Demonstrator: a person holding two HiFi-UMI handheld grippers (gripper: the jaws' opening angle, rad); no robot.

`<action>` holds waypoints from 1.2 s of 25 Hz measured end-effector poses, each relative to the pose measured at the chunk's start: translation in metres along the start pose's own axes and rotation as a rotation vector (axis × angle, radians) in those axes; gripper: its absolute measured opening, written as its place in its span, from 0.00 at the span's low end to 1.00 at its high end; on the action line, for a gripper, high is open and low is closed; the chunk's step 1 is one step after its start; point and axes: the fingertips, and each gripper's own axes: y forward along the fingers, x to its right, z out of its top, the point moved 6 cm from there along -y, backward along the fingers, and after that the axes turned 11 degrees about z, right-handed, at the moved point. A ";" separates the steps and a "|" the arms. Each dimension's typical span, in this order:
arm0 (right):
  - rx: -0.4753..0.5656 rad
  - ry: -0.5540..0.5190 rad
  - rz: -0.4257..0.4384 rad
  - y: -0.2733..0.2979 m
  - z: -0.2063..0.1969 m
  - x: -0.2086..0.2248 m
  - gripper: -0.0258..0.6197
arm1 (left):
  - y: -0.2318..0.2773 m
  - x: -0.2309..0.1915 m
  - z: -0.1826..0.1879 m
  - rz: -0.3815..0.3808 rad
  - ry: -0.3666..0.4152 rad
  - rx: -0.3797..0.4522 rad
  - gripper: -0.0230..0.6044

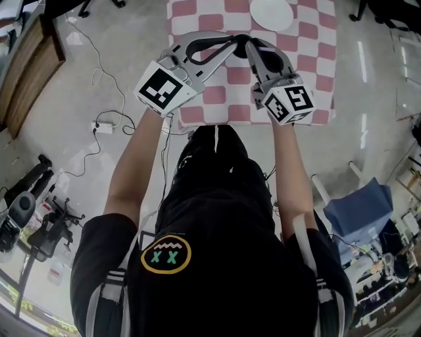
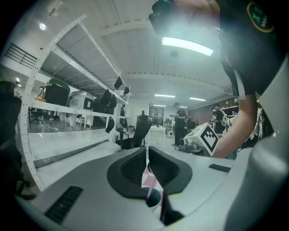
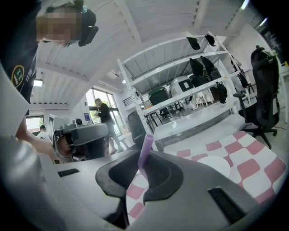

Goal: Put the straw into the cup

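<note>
Likely the purple straw (image 3: 146, 146) clamped in the right gripper (image 3: 143, 159) jaws pivots off-aim (a narrow pinch). Meanwhile the left gripper (image 2: 147, 154) jaws sit together, empty.

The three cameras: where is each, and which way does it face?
Head view: on the head, facing steeply down at the checked cloth; shows shirt, forearms, left gripper, right gripper.
Left gripper view: on that gripper, facing along its jaws toward shelves; shows right forearm.
Right gripper view: likewise, along jaws holding a straw; shows the shirt.
Shared: head and right gripper views show the plate.
</note>
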 end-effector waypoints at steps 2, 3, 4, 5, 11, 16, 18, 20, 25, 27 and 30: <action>-0.009 0.003 -0.004 0.000 -0.004 0.003 0.13 | 0.003 0.000 -0.001 -0.001 -0.004 -0.002 0.09; -0.013 0.004 -0.006 0.000 -0.005 0.004 0.13 | 0.004 0.001 -0.001 -0.001 -0.008 -0.003 0.09; -0.017 0.004 -0.009 -0.001 -0.007 0.005 0.13 | 0.004 0.002 0.000 0.003 -0.014 -0.005 0.09; -0.021 0.003 -0.011 -0.001 -0.008 0.005 0.13 | 0.005 0.002 0.001 0.011 -0.026 -0.008 0.09; -0.047 -0.009 -0.027 0.000 -0.016 0.007 0.13 | 0.003 0.004 -0.001 0.003 -0.013 -0.011 0.09; -0.076 -0.032 -0.032 -0.001 -0.021 0.007 0.19 | 0.002 0.006 -0.001 0.004 0.000 -0.012 0.09; -0.080 -0.036 -0.032 -0.002 -0.022 0.007 0.20 | 0.002 0.007 -0.001 0.005 0.001 -0.011 0.09; -0.082 -0.038 -0.033 -0.003 -0.024 0.008 0.21 | 0.001 0.008 -0.001 0.007 0.003 -0.010 0.09; -0.082 -0.048 -0.031 -0.006 -0.023 0.006 0.24 | -0.002 0.010 0.005 0.035 -0.019 -0.014 0.09; -0.078 -0.062 -0.029 -0.007 -0.019 0.004 0.25 | -0.003 0.011 0.007 0.042 -0.023 -0.015 0.09; -0.064 -0.095 -0.024 -0.009 -0.010 -0.005 0.25 | -0.007 0.013 0.011 0.044 -0.016 -0.010 0.09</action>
